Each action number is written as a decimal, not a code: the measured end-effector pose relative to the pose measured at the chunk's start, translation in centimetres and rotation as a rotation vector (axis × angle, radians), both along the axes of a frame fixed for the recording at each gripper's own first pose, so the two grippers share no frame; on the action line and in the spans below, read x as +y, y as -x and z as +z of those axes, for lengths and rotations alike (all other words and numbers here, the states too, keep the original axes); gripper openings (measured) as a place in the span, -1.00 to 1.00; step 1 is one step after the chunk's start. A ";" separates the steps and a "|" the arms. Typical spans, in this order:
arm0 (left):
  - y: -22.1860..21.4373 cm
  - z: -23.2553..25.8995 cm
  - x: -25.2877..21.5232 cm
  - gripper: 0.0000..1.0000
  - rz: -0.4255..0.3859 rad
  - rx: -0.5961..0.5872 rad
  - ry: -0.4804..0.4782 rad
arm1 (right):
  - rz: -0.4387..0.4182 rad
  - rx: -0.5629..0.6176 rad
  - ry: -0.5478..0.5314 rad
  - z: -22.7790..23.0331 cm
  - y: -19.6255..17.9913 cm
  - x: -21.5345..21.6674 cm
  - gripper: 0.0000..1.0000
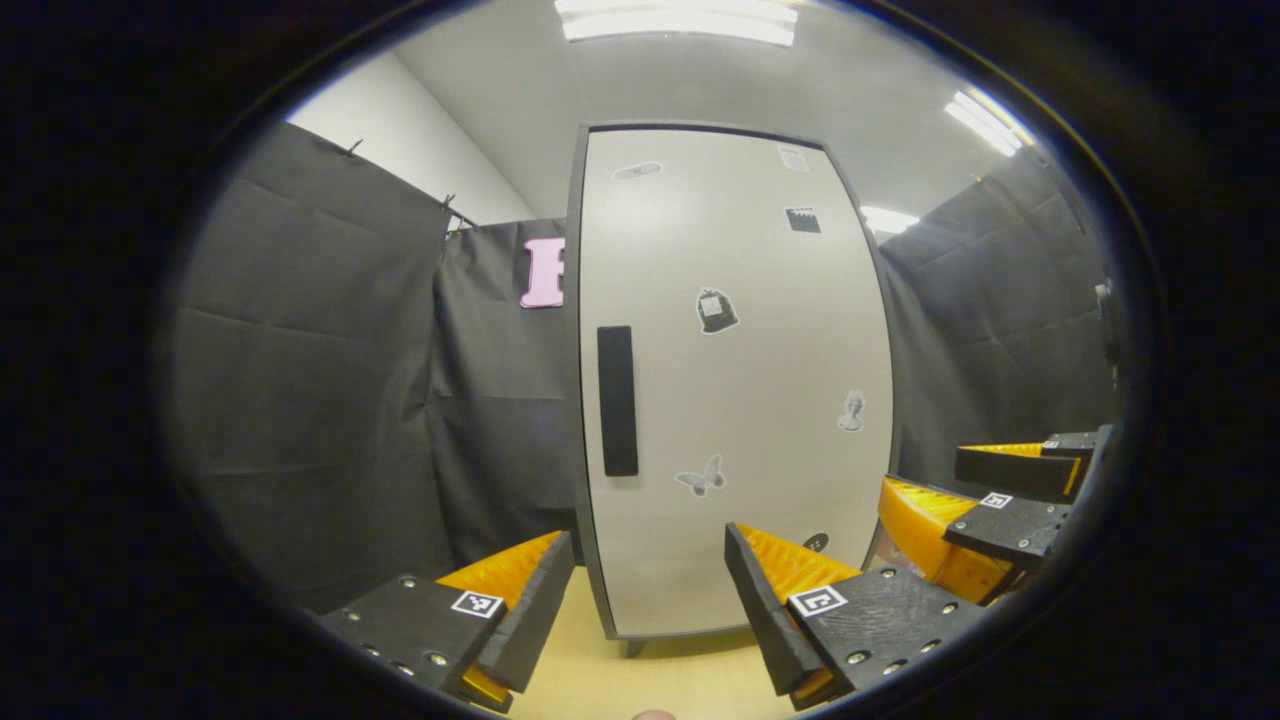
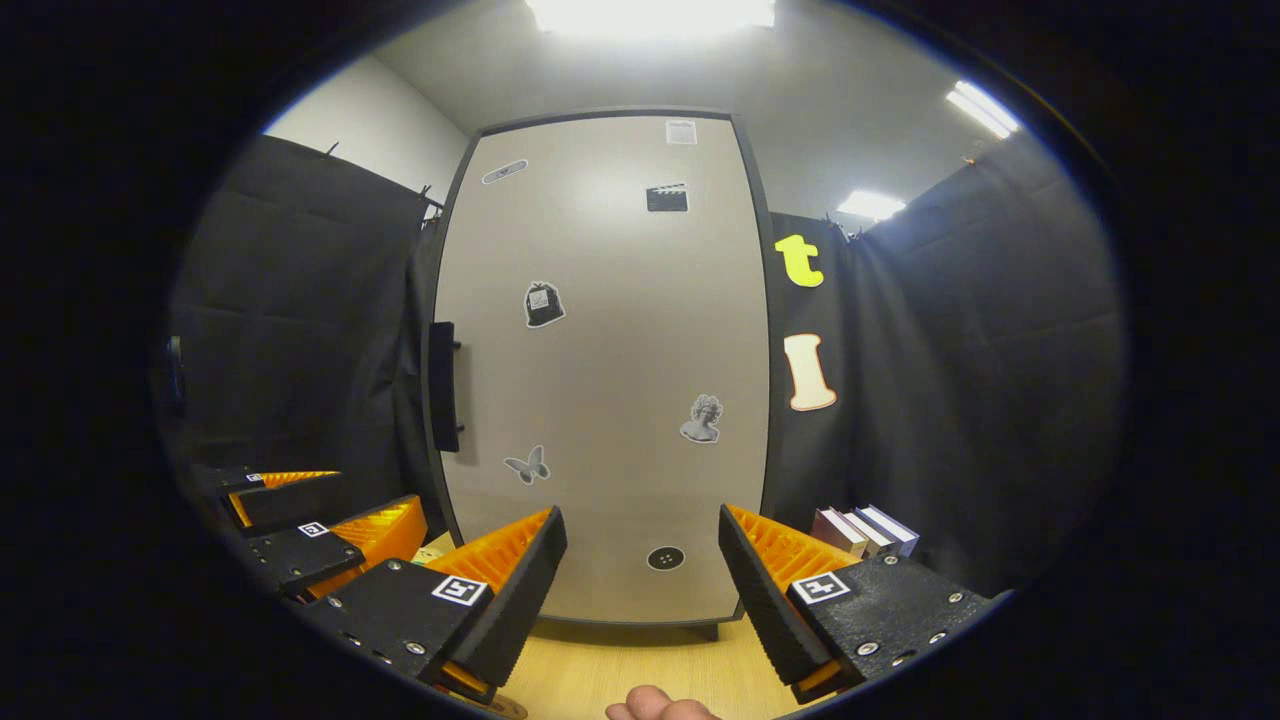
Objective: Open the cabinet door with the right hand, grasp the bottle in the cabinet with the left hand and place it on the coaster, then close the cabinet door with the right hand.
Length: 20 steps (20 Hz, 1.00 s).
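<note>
A tall pale cabinet (image 1: 740, 380) with stickers on its closed door stands straight ahead in the left gripper view, its black handle (image 1: 617, 400) on the door's left side. My left gripper (image 1: 648, 610) is open near the cabinet's foot with nothing between its fingers. At the right of that view my right gripper (image 1: 1000, 500) is open too. In the right gripper view the cabinet (image 2: 600, 380) faces me, its handle (image 2: 443, 386) at the left edge. My right gripper (image 2: 640, 590) is open and empty. The left gripper (image 2: 310, 515) hangs open at the lower left.
The cabinet stands on a light wooden tabletop (image 1: 640, 680). Several books (image 2: 865, 530) stand to the right of the cabinet in the right gripper view. A fingertip (image 2: 660, 705) pokes in at the bottom edge. Black cloth walls close in on both sides.
</note>
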<state>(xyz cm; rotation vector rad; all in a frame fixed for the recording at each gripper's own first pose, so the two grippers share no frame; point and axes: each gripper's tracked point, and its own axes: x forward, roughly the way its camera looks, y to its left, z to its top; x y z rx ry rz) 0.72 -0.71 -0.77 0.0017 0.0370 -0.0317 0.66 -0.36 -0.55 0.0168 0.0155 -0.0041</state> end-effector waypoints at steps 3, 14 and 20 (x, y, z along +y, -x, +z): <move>0.0 0.0 -0.1 0.84 -0.005 0.001 -0.001 | 0.006 0.010 -0.002 -0.3 -0.3 0.0 0.89; 1.3 0.1 1.9 0.84 0.008 -0.010 -0.018 | 0.061 -0.002 0.012 0.4 -2.3 1.7 0.89; 4.1 -0.8 5.2 0.84 0.056 0.005 -0.014 | 0.111 -0.017 0.013 1.6 -4.0 4.3 0.89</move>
